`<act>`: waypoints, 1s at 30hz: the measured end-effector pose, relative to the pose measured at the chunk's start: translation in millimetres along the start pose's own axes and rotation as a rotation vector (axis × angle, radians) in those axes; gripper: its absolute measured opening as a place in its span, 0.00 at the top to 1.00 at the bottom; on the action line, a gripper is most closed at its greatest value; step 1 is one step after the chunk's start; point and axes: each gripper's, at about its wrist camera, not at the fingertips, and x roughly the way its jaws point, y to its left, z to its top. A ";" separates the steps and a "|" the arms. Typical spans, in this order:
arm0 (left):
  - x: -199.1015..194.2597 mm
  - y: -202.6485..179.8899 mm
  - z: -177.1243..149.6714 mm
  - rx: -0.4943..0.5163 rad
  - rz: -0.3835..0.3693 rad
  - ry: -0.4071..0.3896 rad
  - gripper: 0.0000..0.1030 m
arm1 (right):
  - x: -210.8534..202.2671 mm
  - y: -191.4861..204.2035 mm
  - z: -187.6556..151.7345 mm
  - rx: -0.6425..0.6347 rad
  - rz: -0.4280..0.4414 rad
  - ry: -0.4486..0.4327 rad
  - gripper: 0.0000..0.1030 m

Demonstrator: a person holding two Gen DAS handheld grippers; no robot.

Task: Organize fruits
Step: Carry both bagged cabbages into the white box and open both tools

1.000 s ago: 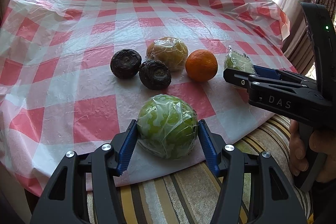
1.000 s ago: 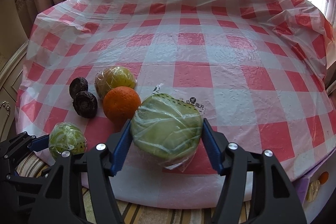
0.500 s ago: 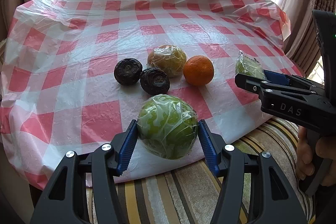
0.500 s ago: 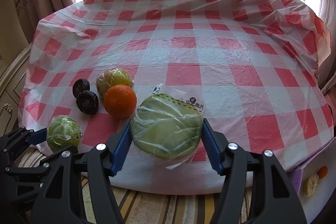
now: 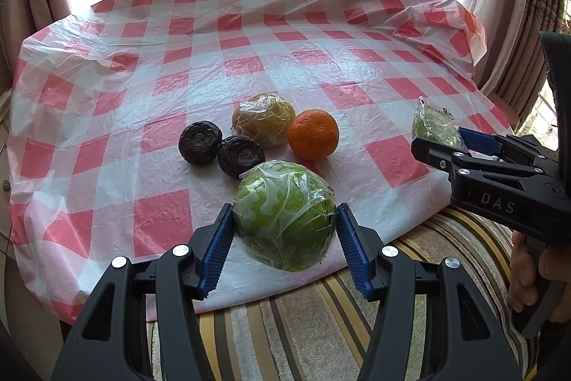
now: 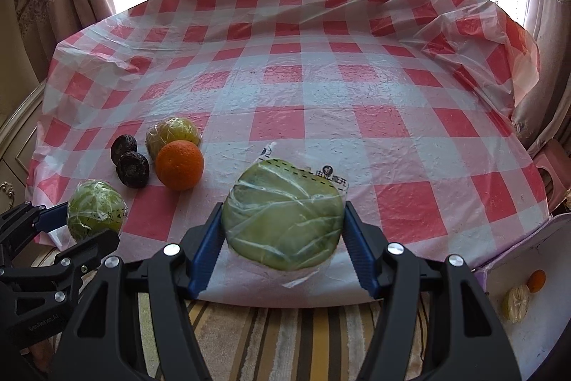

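Round table under a crinkled, glossy red-and-white checked plastic cloth (image 6: 321,131), with a dimpled orange (image 5: 313,134), another film-wrapped yellowish fruit (image 5: 266,124) and two dark ridged fruits (image 5: 200,141) clustered near its front edge. Above that edge, pinched in the right gripper (image 6: 283,238): a squat pale-green fruit in printed film (image 6: 283,216). Clamped in the left gripper (image 5: 283,231): a rounder mottled green wrapped fruit (image 5: 283,216).

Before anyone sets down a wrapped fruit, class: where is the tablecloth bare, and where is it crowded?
Bare: the checked tablecloth from the orange right to its crumpled far-right edge, and back to the window side. Crowded: the near-left patch, where the orange, a wrapped yellow-green fruit and two dark round fruits cluster.
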 end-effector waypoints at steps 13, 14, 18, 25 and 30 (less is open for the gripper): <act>0.4 -52.8 16.4 0.102 -0.044 -0.015 0.46 | -28.4 -55.3 -17.6 0.076 -0.049 -0.020 0.38; 1.1 -58.8 17.8 0.113 -0.049 -0.016 0.46 | -30.2 -60.9 -19.9 0.085 -0.057 -0.019 0.38; 3.9 -83.6 22.4 0.161 -0.074 -0.018 0.46 | -37.6 -85.0 -29.4 0.117 -0.086 -0.015 0.38; 9.0 -138.1 26.9 0.260 -0.138 -0.014 0.46 | -54.8 -132.1 -42.7 0.171 -0.144 -0.020 0.38; 11.4 -187.2 24.3 0.351 -0.205 -0.015 0.46 | -64.4 -175.6 -53.9 0.230 -0.206 -0.018 0.38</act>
